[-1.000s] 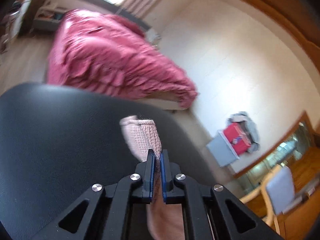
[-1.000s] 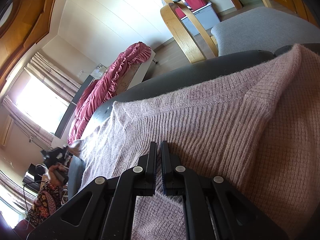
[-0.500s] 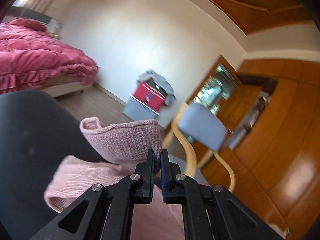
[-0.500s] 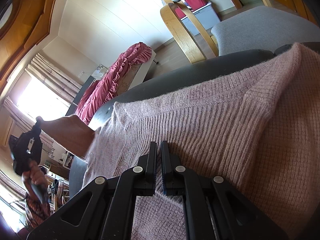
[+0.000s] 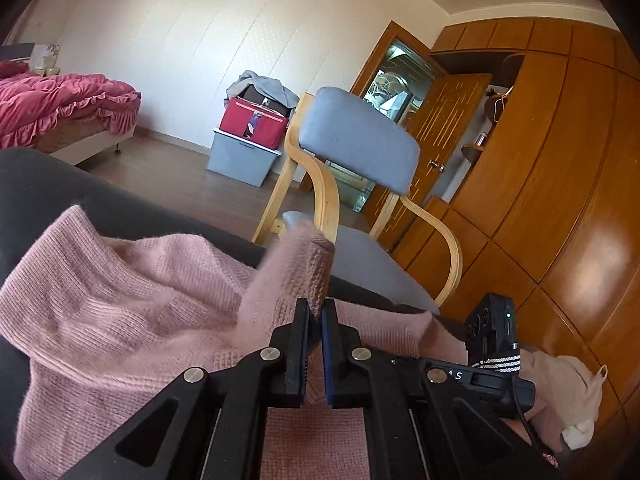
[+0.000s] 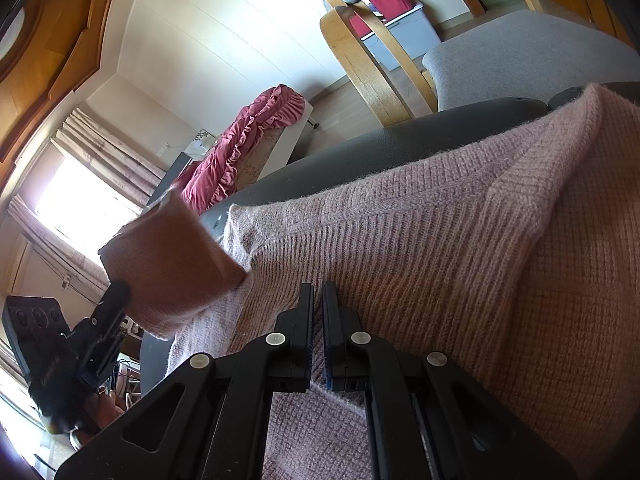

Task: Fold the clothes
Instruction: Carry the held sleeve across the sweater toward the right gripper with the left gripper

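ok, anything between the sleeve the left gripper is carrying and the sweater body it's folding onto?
Nothing visible. The left gripper is shut on the sleeve cuff, and below it lies only the pink sweater. The right gripper pins the sweater off to the side.

The sweater (image 5: 120, 300) under the left claw (image 5: 315, 312) is dusty pink, its knit ribbed. Both claws are black with blue pads; the right claw (image 6: 316, 300) sits on the same pink ribbing. The counter (image 5: 48, 188) is dark grey. Ahead of the left claw, the chair (image 5: 356, 136) has grey cushions and a pale wood frame. Far left, the bedspread (image 5: 56, 104) is ruffled crimson. A red box (image 5: 256, 122) tops a grey bin (image 5: 240, 160). The wardrobe (image 5: 560, 160) to the right is glossy orange-brown.
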Demonstrator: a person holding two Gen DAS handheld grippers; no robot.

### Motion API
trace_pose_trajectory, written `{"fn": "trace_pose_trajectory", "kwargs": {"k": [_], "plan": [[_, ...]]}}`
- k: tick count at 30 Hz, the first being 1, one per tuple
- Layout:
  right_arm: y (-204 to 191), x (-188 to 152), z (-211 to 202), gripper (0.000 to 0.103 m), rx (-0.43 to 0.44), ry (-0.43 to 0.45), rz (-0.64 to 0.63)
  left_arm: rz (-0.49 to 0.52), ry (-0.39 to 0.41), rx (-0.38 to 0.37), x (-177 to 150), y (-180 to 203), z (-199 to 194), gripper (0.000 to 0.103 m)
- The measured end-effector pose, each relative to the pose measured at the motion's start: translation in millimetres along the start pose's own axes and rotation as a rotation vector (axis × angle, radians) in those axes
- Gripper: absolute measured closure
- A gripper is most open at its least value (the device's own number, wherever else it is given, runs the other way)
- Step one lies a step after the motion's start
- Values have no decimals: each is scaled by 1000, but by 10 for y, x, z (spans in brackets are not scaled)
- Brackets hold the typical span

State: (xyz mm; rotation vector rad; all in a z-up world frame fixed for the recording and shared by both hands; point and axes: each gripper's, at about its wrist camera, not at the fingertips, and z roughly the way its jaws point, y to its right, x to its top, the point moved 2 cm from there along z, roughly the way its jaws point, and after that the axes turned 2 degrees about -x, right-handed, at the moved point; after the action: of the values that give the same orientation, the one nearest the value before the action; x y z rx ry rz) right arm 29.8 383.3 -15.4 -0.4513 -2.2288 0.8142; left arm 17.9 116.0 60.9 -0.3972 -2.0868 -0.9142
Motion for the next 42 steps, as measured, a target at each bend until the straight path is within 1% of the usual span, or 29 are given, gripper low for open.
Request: {"fn": "trace_pose_trajectory", "kwargs": {"k": [3,9,12,14,15,16,17,19,21,22,24,28,30,33,34,37,39,42], "plan": [[-1,0,-1,101,2,0,1,2,-10,0,-43,60,49,99],[5,2,-2,101,6,1,3,44,-27,-4,-203,166,120,99],[4,8,-28,96,28,8,12,56,-48,-4,-306,177,181,99],[-8,12,-49,93,51,13,20,42,-59,-16,-326,154,217,99],[-15,14,-57,86,64,15,24,27,-59,-27,-322,129,226,99],[-29,15,-68,76,82,17,29,12,-59,-37,-317,105,234,99],[-58,18,-83,69,111,21,32,-1,-62,-45,-319,83,243,99],[-125,28,-103,43,166,22,35,-16,-71,-55,-327,51,265,99],[-190,36,-109,32,215,12,33,-20,-81,-60,-340,39,288,99],[-214,30,-111,30,229,4,35,-21,-84,-63,-347,37,295,99],[-234,14,-102,28,257,-16,56,-21,-85,-72,-357,35,298,99],[-171,29,-119,28,297,-44,139,-18,-68,-106,-362,46,258,97],[-140,44,-151,28,345,-60,194,-12,-57,-122,-360,67,243,96],[-123,45,-134,28,453,-94,265,0,-45,-138,-353,100,223,96],[-131,32,-99,28,456,-117,281,7,-44,-142,-352,114,224,96],[-153,-45,47,28,420,-179,293,28,-60,-159,-362,160,256,96],[-180,-61,103,28,410,-181,292,42,-89,-175,-377,195,313,96],[-206,-54,95,29,402,-173,293,66,-151,-237,-426,282,407,96]]}}
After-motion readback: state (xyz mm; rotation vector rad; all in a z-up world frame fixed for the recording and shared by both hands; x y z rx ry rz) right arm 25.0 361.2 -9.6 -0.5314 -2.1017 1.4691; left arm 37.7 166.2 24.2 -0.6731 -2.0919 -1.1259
